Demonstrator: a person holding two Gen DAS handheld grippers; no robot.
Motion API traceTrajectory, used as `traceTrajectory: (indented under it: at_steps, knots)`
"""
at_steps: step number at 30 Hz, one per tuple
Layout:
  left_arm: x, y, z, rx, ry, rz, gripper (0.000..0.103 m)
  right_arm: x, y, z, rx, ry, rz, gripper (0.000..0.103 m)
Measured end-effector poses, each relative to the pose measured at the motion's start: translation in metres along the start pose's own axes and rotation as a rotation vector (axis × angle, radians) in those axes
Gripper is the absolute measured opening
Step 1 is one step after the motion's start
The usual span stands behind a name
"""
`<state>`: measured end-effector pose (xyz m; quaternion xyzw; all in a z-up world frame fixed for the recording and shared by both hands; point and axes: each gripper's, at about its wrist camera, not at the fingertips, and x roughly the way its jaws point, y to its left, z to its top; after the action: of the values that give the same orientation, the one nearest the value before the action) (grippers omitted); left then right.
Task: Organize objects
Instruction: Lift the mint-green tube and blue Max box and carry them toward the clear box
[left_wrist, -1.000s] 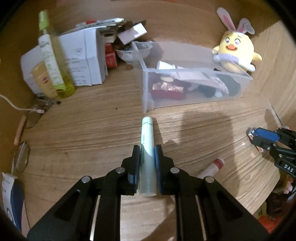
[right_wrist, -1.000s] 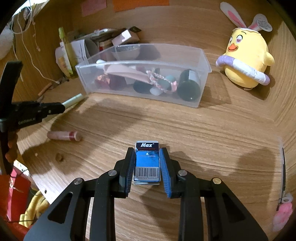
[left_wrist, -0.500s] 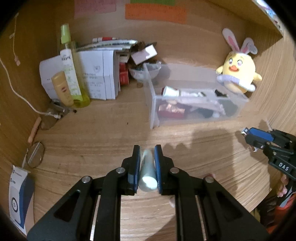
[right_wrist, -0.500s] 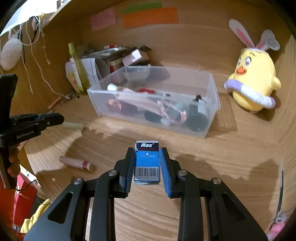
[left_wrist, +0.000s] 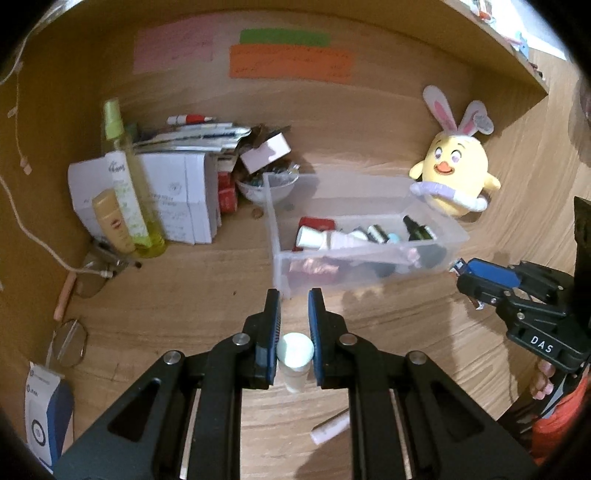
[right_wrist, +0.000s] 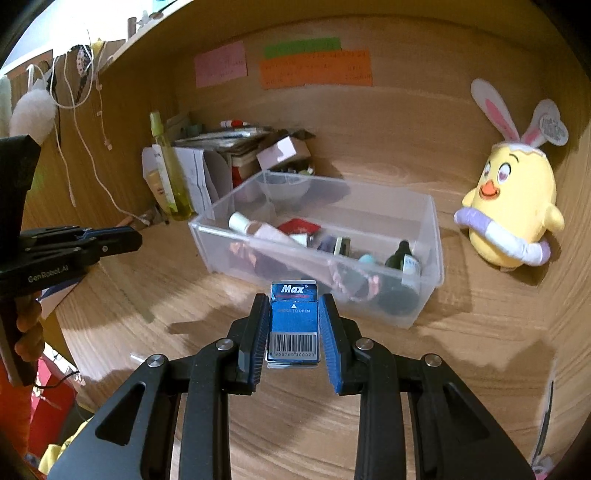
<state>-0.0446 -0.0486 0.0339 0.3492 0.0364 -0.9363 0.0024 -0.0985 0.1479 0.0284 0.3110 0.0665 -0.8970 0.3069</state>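
Both clenched: left gripper (left_wrist: 294, 314) clamped on a pale green tube (left_wrist: 294, 350), seen end-on, hanging tilted above the wooden desk (left_wrist: 207, 295); right gripper (right_wrist: 293, 317) clamped on a blue Max staple box (right_wrist: 293, 325), barcode facing up; clear plastic bin (right_wrist: 424, 306) of toiletries at 12 o'clock of both, plush chick (right_wrist: 513, 210) at 2 o'clock

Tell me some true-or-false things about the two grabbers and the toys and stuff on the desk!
1. The right gripper holds a blue box labelled Max. True.
2. The left gripper is empty. False: it is shut on a pale tube.
3. The clear bin has nothing in it. False: bottles and tubes lie inside.
4. A yellow chick plush with bunny ears sits beside the bin. True.
5. Orange, green and pink notes are stuck on the back wall. True.
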Motion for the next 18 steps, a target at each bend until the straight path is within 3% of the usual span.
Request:
traceTrajectory:
  at_steps: [18]
  knots:
    - [0.011,-0.059,0.075,0.055,-0.084,-0.111,0.014,0.005,-0.026,0.046,-0.019,-0.062,-0.070,0.025]
